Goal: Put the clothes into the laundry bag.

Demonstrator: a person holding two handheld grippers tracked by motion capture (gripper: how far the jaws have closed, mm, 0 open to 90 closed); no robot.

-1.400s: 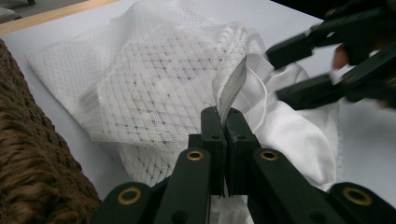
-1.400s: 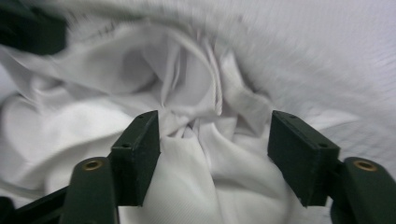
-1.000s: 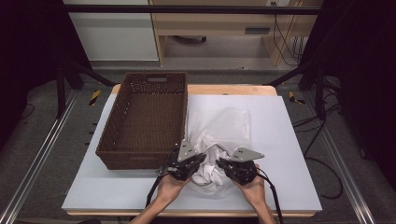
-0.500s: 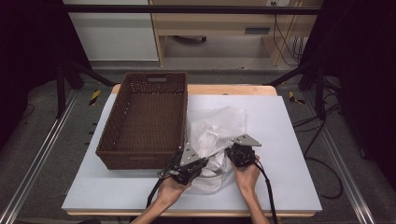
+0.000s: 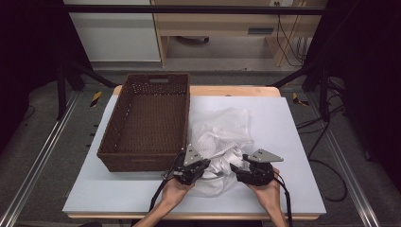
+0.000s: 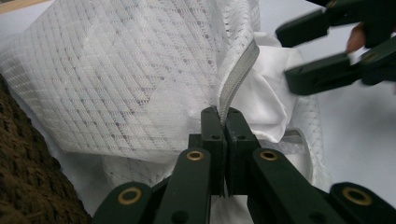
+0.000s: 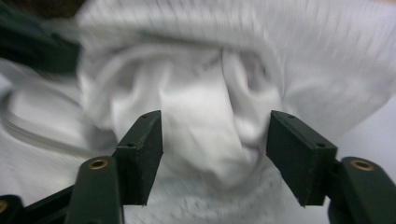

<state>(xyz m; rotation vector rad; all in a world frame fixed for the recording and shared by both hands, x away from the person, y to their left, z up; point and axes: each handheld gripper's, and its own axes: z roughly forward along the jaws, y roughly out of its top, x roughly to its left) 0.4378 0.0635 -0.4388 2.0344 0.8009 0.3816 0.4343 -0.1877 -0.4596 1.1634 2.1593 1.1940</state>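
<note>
Motion is blurring the right gripper view, so the white cloth point(image 7: 205, 140) and the mesh bag point(image 7: 327, 70) around it are losing their detail. In the left gripper view, the basket point(image 6: 28, 182) is being cut off by the left edge, and the bag's lower part is hiding behind the black jaws.

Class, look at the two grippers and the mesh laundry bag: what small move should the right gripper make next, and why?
Probably ease the right gripper forward and close on the white cloth bulging from the mesh laundry bag. Its jaws have just been opening and stand apart around that fold without pressing it, while the left gripper is clamped on the bag's grey hem, holding the mouth up.
</note>
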